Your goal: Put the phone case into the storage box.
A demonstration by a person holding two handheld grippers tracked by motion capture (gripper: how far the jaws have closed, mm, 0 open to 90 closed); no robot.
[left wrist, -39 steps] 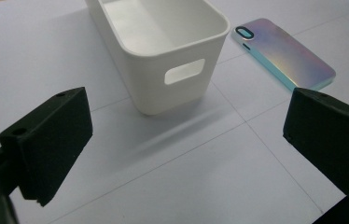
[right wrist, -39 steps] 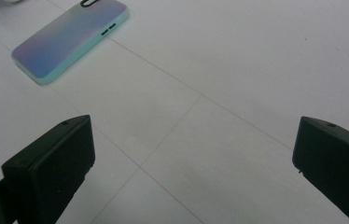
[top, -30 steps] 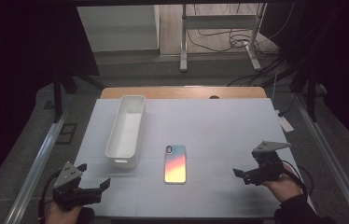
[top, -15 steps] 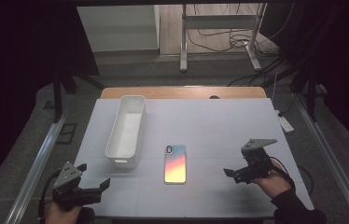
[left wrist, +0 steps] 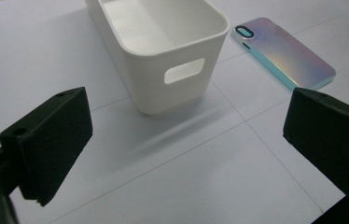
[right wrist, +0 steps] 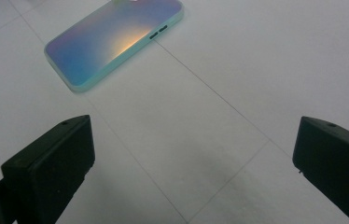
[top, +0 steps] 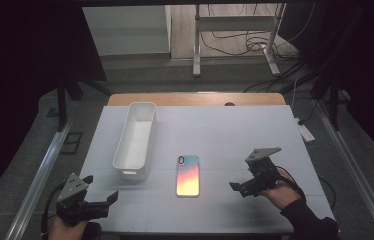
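White worktop (top: 215, 135) under both claws, faint grid lines across it. Long white bin (top: 135, 139) ahead of the left claw (top: 106, 200), upright and empty, its near end wall with a handle slot facing that claw, near but apart from it; well to the left of the right claw (top: 237, 188). Phone (top: 187, 174) in an iridescent case flat on the worktop, back up, camera ring at the far end, just beside the bin without touching it; ahead and to the right of the left claw, to the left of the right claw and near its tips, not touching. Right claw held in a hand (top: 282, 187) low over the worktop, pointing left toward the phone, jaws spread wide with nothing between them but bare surface. Left claw at the near left corner of the worktop, jaws likewise wide apart and gripping nothing, bin and phone both beyond the tips.
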